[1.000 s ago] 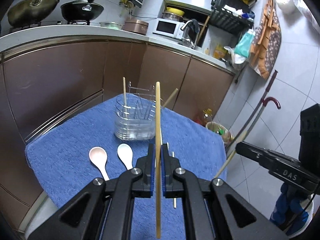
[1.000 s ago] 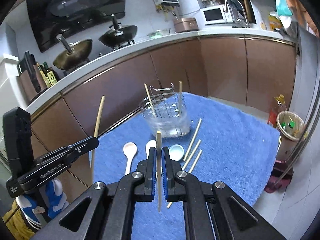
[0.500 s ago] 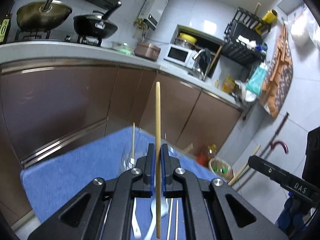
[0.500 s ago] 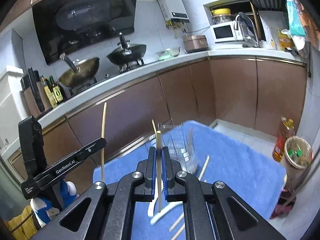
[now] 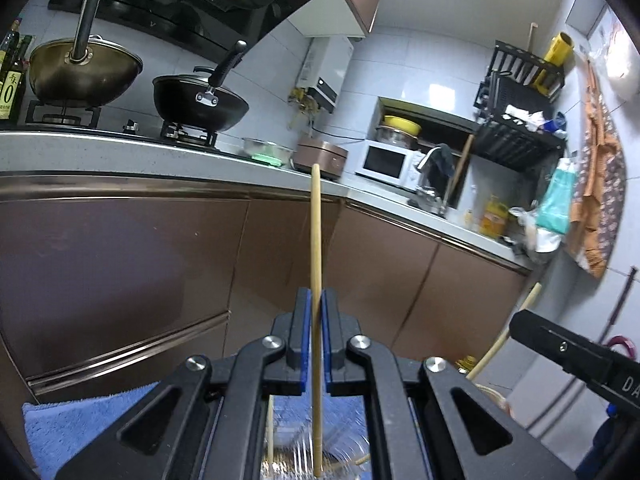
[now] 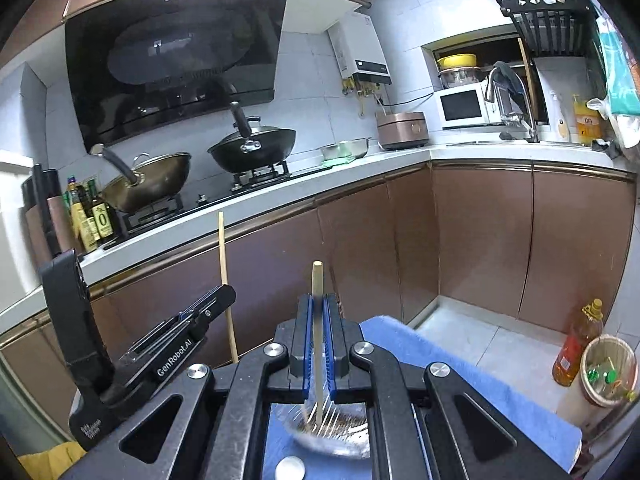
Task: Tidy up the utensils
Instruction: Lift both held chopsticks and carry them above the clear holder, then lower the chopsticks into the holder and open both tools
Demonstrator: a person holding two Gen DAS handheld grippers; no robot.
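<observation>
Bamboo first: in your left wrist view, the left gripper [image 5: 315,304] is clamped on a long chopstick [image 5: 315,240] that stands nearly upright between the blue pads, its top rising far above the fingertips and its lower end hanging down over the clear utensil holder [image 5: 304,466], which is blurred below the jaws. Another stick [image 5: 271,432] leans inside the holder just left of your chopstick's tip. The blue towel [image 5: 80,420] shows only at lower left under the tool, its far edge running close to the brown cabinet fronts [image 5: 120,260] ahead. To your right, the right gripper [image 5: 576,356] sits level with yours and well apart, carrying a slanted stick. In your right wrist view, the right gripper [image 6: 318,308] is closed on a shorter chopstick [image 6: 317,320], upright, its lower end above the holder's rim [image 6: 332,436], again blurred. The towel's right edge [image 6: 500,392] falls away to open tiled floor, with an oil bottle [image 6: 576,348] and waste bin [image 6: 608,372] beyond. The left gripper [image 6: 192,332] is close at your left.
</observation>
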